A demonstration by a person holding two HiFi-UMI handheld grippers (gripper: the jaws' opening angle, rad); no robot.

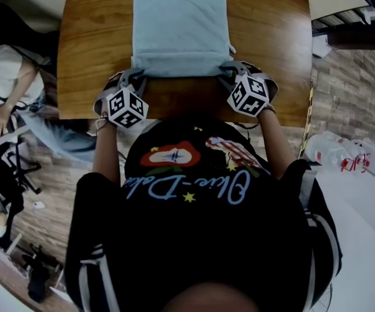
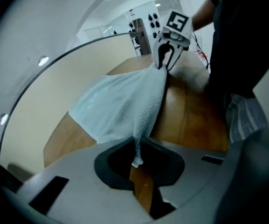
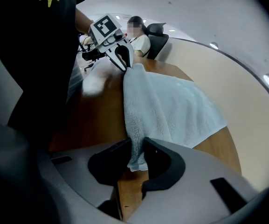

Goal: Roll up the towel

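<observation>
A pale blue towel [image 1: 179,25] lies flat along the middle of the wooden table [image 1: 96,31], its near edge toward me. My left gripper [image 1: 135,78] is at the towel's near left corner and my right gripper [image 1: 230,71] at its near right corner. In the left gripper view the towel [image 2: 120,104] corner runs down between the closed tips of the left gripper [image 2: 138,141]. In the right gripper view the towel [image 3: 171,106] corner sits pinched between the pads of the right gripper [image 3: 135,143]. Each gripper view shows the other gripper [image 2: 164,62] [image 3: 124,59] on the far corner.
The table's near edge [image 1: 174,112] runs just behind my hands. A seated person [image 1: 5,77] is off the table's left side. Plastic bottles [image 1: 333,151] stand on a white surface [image 1: 362,226] at the right. Bare wood flanks the towel on both sides.
</observation>
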